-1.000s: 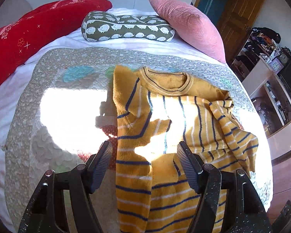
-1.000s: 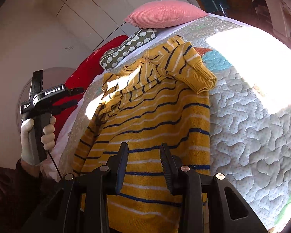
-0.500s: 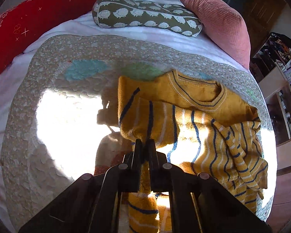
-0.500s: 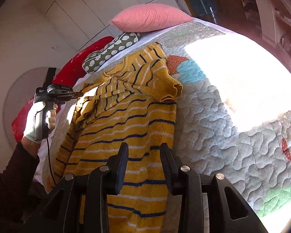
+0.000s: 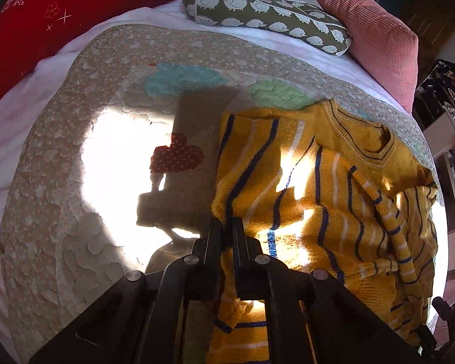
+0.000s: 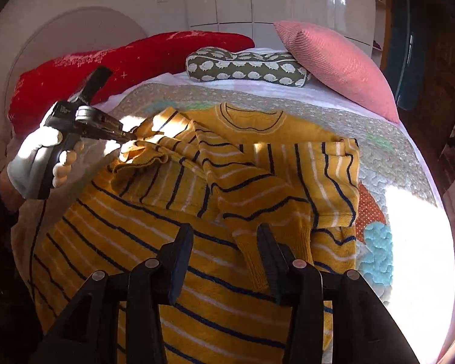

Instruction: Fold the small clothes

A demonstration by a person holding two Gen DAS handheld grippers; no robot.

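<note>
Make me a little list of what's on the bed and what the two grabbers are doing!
surface: quilt on a bed
clothing: yellow striped sweater, partly folded, sleeves across its front
left gripper: jaws shut on the sweater's edge
right gripper: jaws opening, over the sweater, a sleeve cuff between them
cushions: red cushion, hedgehog bolster, pink pillow
light: bright sun patch on the quilt

Bed with a patterned quilt and three cushions

A beige quilt (image 5: pixel 60 182) with red, blue and green patches fills the frame's middle. A red cushion (image 5: pixel 60 15) lies upper left, a green hedgehog-print bolster (image 5: pixel 267 15) top centre, a pink ribbed cushion (image 5: pixel 376 33) upper right. Cluttered shelves (image 5: pixel 452 151) run down the right edge.
</note>
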